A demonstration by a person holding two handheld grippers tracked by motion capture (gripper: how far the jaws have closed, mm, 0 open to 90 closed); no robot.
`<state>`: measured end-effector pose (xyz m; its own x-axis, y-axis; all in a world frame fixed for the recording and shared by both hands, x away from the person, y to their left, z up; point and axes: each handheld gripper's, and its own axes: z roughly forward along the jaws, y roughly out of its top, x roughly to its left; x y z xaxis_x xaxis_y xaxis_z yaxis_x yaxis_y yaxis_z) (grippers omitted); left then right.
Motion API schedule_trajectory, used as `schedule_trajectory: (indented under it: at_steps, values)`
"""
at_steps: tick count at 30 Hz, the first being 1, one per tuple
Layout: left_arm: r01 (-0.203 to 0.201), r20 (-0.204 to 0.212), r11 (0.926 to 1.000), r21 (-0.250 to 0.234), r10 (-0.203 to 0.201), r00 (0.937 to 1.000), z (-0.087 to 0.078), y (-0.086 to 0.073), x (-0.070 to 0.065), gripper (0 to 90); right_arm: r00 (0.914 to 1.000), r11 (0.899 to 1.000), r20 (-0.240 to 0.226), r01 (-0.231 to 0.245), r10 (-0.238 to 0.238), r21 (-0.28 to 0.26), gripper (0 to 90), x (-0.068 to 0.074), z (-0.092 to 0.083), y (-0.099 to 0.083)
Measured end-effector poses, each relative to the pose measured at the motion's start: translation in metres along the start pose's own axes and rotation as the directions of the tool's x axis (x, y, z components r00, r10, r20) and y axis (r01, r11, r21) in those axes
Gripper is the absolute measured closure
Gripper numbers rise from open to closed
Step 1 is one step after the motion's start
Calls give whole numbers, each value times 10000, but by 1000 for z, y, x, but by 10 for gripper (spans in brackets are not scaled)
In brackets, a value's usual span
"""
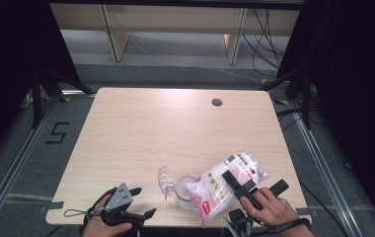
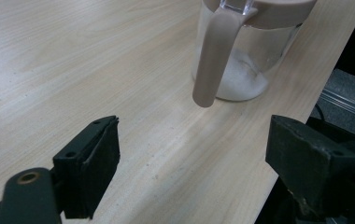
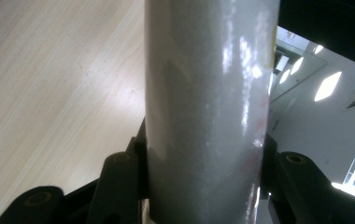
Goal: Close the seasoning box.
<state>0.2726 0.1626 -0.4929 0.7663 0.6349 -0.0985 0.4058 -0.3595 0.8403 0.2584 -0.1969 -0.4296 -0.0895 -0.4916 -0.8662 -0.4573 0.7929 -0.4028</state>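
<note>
A: Here, the right gripper [image 1: 244, 190] clamps a clear plastic bag [image 1: 225, 185] of white granules, its jaws pressed against both sides of the bag [image 3: 208, 116]. Which way does the bag lie?

B: Tilted, with its long axis running from upper right down to lower left; its lower corner hangs at the mouth of the jar [image 1: 185, 192], which stands near the front edge of the table [image 1: 166, 123].

A: And the jar itself?

B: Open, its clear flip lid [image 1: 165, 178] swung up to the left, a shallow layer of white granules at the bottom [image 2: 241, 81], a beige handle [image 2: 213, 56] down its side.

A: The left gripper [image 1: 136, 202]?

B: Jaws spread wide and holding nothing, it rests low at the front edge, left of the jar and apart from it. The right hand is nearer the pouring

A: Any writing?

B: Red and pink print on the bag, too small to read; a "5" [image 1: 57, 132] is taped on the floor left of the table
</note>
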Motion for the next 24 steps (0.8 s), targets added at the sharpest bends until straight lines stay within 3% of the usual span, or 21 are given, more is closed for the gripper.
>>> schedule_trajectory:
  at_steps: [24]
  values:
    - [-2,0,10000,5,2,10000,0,0,0,174,10000,10000,-2,12,-12,-21,593,-1,0,0]
